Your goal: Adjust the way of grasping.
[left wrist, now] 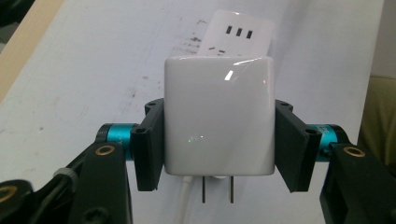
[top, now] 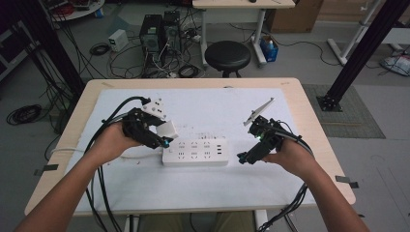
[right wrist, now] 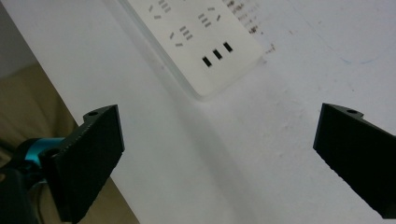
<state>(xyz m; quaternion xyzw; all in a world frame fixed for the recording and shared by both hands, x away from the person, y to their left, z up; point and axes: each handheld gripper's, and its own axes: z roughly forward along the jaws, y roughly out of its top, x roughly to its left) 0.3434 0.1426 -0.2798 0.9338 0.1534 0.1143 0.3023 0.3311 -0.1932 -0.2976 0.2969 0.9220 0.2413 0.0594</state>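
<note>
Left gripper view: left gripper clamped on the charger's flat sides, prongs toward the camera.
Right gripper: jaws wide apart, empty.
Charger: above the strip's left end.
Handling: probably light, stiff, glossy; may slip.

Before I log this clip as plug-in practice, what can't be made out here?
- Charger prongs: left gripper view, tips cut off by the bottom edge.
- Power strip cord's far end: high view, hidden behind the left hand.
- Power strip sockets: high view, too small to read.
- Right gripper jaws: right gripper view, bottoms cropped.
</note>
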